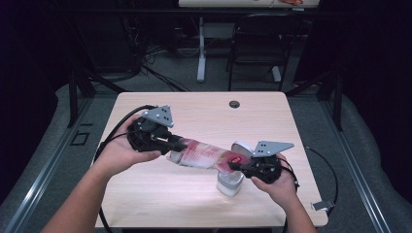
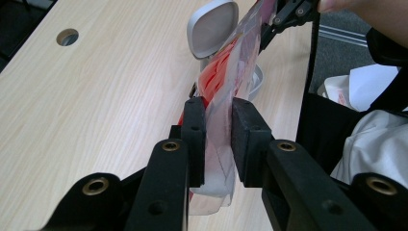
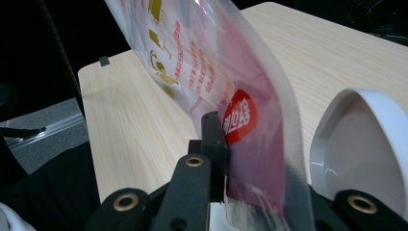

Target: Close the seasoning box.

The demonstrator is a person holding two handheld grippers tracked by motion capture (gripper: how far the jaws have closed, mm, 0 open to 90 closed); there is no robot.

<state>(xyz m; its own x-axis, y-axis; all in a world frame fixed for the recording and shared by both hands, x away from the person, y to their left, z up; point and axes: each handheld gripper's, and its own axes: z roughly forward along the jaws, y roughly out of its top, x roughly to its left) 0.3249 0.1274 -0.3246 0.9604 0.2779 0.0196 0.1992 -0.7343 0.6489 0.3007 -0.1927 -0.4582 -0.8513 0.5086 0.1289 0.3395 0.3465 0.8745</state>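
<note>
A clear plastic pouch with red print (image 1: pixel 206 155) hangs stretched above the wooden table (image 1: pixel 204 116) between both grippers. My left gripper (image 1: pixel 180 144) is shut on the pouch's left end; in the left gripper view the pouch (image 2: pixel 226 91) is squeezed between the black pads (image 2: pixel 195 139). My right gripper (image 1: pixel 237 164) is shut on the other end; in the right gripper view the pouch (image 3: pixel 226 82) rises from the jaws, and one pad (image 3: pixel 214 144) presses beside a red label. A white container with an open lid (image 1: pixel 232 178) stands under the pouch's right end.
The container's lid (image 2: pixel 212 26) stands upright behind the pouch, and its white inside (image 3: pixel 365 144) is close on the right. A cable hole (image 1: pixel 234 104) sits near the table's far edge. A black chair (image 1: pixel 257 43) and a desk leg stand beyond the table.
</note>
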